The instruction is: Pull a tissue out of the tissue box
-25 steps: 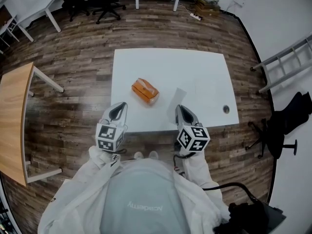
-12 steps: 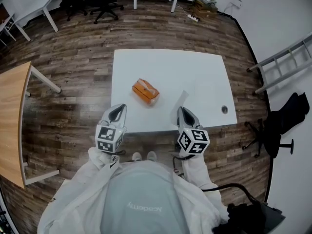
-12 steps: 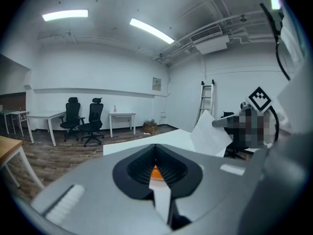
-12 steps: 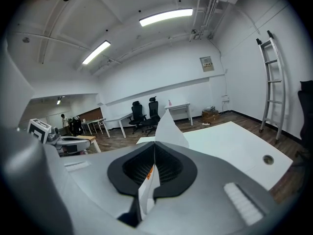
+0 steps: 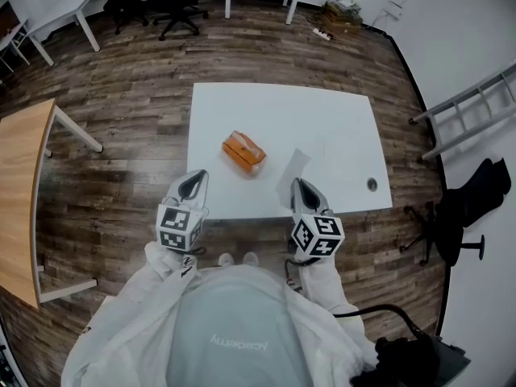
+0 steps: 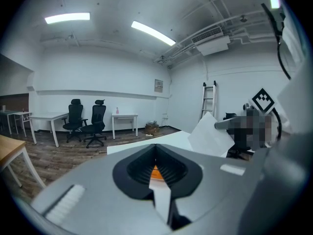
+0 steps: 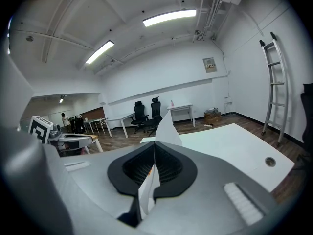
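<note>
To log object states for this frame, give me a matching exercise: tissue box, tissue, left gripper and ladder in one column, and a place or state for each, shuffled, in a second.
Column one:
1. tissue box
2. tissue
3. left gripper
4. ladder

Column two:
A. shut, with nothing in it
B. pinched in the shut right gripper
C. by the wall, off the white table
D. orange, lying on the white table

Pairs: 1-D, 2-B, 3-A, 4-C
</note>
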The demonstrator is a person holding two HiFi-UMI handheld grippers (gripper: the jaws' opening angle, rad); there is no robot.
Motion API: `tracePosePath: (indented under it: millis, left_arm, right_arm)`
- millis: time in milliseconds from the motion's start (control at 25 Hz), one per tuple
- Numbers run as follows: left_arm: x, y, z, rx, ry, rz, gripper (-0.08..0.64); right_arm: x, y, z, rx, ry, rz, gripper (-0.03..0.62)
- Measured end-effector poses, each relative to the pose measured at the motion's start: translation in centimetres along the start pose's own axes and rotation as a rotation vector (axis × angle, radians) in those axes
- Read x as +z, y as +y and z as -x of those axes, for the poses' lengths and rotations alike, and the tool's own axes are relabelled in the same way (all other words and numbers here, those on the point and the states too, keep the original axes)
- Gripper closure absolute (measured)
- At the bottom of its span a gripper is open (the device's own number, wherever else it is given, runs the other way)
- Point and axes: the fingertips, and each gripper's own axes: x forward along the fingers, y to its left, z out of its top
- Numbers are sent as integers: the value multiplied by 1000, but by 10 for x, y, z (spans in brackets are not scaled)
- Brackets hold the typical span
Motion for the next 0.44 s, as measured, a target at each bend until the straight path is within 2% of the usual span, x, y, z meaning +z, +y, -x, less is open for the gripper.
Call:
tracePosePath:
  millis: [440]
  left_arm:
    - [-1, -2, 3, 28, -2, 2, 560]
  right_arm:
    - [-3, -1, 0, 24, 7, 6, 592]
